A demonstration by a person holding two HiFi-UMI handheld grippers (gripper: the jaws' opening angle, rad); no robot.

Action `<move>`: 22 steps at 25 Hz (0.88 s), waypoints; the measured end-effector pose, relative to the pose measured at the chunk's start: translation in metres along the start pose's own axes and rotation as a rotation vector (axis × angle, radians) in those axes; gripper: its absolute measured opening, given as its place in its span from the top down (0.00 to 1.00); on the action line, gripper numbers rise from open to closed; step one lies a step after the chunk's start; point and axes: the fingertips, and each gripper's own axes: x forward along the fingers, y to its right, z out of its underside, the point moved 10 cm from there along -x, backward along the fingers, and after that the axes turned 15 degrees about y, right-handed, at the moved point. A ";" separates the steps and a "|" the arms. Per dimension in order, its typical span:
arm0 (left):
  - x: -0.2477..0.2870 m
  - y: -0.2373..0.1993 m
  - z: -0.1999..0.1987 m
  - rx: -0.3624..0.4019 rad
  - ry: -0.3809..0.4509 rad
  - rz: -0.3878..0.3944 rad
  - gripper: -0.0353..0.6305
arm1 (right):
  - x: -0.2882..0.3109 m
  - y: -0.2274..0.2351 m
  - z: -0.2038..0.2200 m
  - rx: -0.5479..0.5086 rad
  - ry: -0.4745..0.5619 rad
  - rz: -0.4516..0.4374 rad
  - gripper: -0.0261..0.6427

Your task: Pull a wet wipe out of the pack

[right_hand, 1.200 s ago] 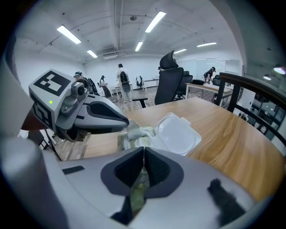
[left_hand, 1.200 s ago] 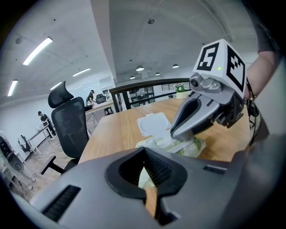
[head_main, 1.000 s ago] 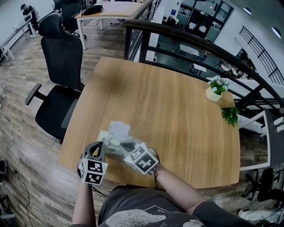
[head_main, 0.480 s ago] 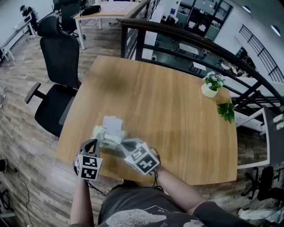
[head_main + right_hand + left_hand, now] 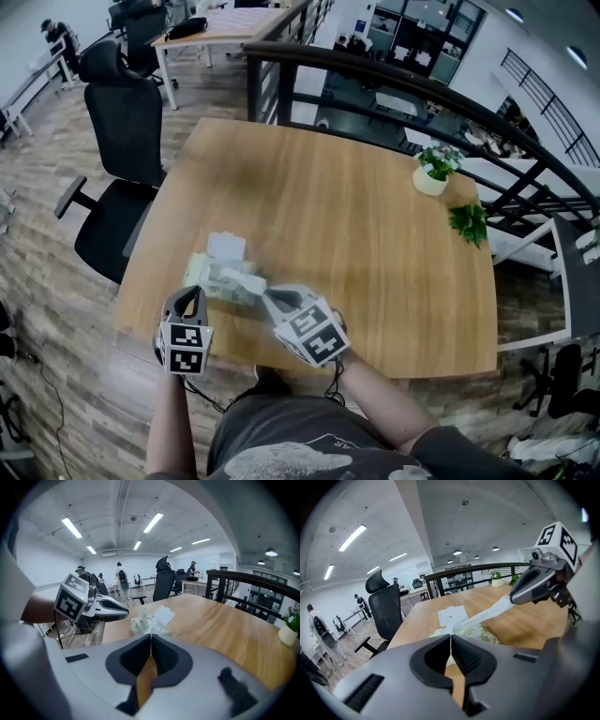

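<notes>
**Head view.** A green-patterned pack (image 5: 214, 277) lies flat on the bench (image 5: 375, 225), close to the person's edge. Its white lid flap (image 5: 226, 247) is thrown open away from the person, so the slot is exposed to a reach from the near side. The right hand-held gripper (image 5: 262, 292) slants down toward that slot, clenched on the wet wipe (image 5: 247, 281), which runs from the pack to its tips. The left hand-held gripper (image 5: 192, 294) stands just beside the pack's near-left corner, which looks like a good spot for steadying a light pack against the pull. A potted plant (image 5: 433, 173) and a green sprig (image 5: 466, 223) sit well apart at the far right corner, out of the way.

**Left gripper view.** This gripper's jaws are pressed together, and I can make out nothing between the pads. Beyond them lies the pack with its lid up. From the slot the wipe rises to the right as a taut white band into the other gripper's closed tips. That tautness suggests the sheet is only partly out, with its tail caught in the slot. The slanted pull would tend to drag or lift the pack unless something holds it down.

**Right gripper view.** The jaws meet, and the white wipe emerges right at their tips and leads down to the pack just ahead. The left gripper's closed nose is just beside the pack's edge, but I cannot tell whether it touches. The pull seems to be midway, with the wipe not yet free.
</notes>
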 end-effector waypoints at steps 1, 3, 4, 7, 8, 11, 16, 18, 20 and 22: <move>-0.005 0.006 -0.002 -0.002 0.007 0.004 0.92 | -0.007 -0.001 0.001 0.005 0.007 0.007 0.92; -0.017 0.018 -0.007 -0.002 0.023 0.012 0.92 | -0.023 -0.005 0.002 0.013 0.028 0.018 0.92; -0.023 0.024 -0.009 -0.003 0.033 0.016 0.92 | -0.031 -0.008 0.002 0.014 0.040 0.022 0.92; -0.041 0.046 -0.017 -0.014 0.064 0.032 0.92 | -0.056 -0.015 0.004 0.012 0.062 0.036 0.92; -0.048 0.054 -0.019 -0.020 0.074 0.039 0.92 | -0.065 -0.019 0.006 0.012 0.068 0.039 0.92; -0.068 0.080 -0.024 -0.040 0.105 0.061 0.92 | -0.094 -0.030 0.013 0.013 0.087 0.052 0.92; -0.101 0.122 -0.032 -0.106 0.160 0.106 0.92 | -0.145 -0.049 0.029 0.020 0.115 0.072 0.92; -0.115 0.140 -0.037 -0.138 0.187 0.122 0.92 | -0.167 -0.054 0.035 0.023 0.128 0.074 0.92; -0.127 0.157 -0.044 -0.152 0.213 0.136 0.92 | -0.186 -0.058 0.040 0.030 0.142 0.078 0.92; -0.139 0.174 -0.050 -0.149 0.231 0.153 0.92 | -0.204 -0.059 0.046 0.044 0.159 0.093 0.92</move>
